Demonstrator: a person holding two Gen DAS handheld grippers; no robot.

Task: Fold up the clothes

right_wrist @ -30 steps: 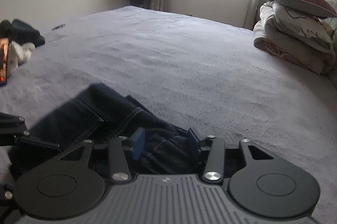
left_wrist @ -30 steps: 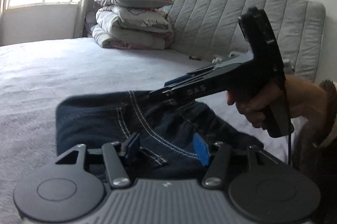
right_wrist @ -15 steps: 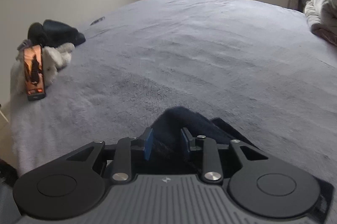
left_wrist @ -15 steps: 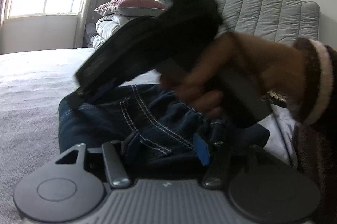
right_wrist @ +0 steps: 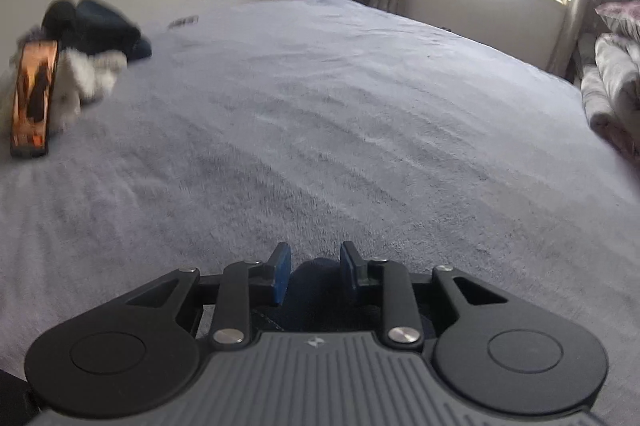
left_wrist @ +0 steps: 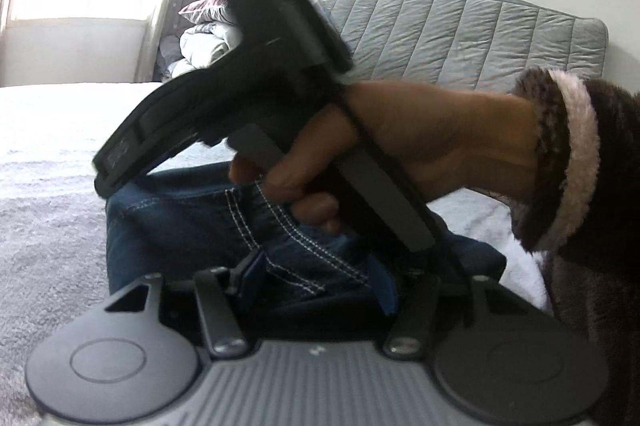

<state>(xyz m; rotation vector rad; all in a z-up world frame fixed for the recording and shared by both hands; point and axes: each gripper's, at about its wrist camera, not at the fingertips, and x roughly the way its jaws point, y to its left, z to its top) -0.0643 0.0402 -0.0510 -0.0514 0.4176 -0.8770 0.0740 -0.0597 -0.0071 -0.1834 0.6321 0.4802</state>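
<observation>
Dark blue jeans (left_wrist: pixel 192 226) with white stitching lie bunched on the grey bed. My left gripper (left_wrist: pixel 316 282) sits low over them, its jaws apart with denim lying between them. In the left wrist view a hand holds my right gripper body (left_wrist: pixel 256 81) above the jeans, its tips hidden. In the right wrist view my right gripper (right_wrist: pixel 314 276) has its blue pads (right_wrist: pixel 282 276) close on a dark fold of the jeans (right_wrist: pixel 316 272).
The grey bed cover (right_wrist: pixel 340 129) spreads ahead. A phone (right_wrist: pixel 34 101) leans on white and dark clothes (right_wrist: pixel 96 37) at the bed's left edge. Folded bedding and a pillow (left_wrist: pixel 204 37) sit by the quilted headboard (left_wrist: pixel 460 37). A window is behind.
My right gripper has closed on a fold of the jeans and swung up and left over the pile. My left gripper has stayed low on the jeans.
</observation>
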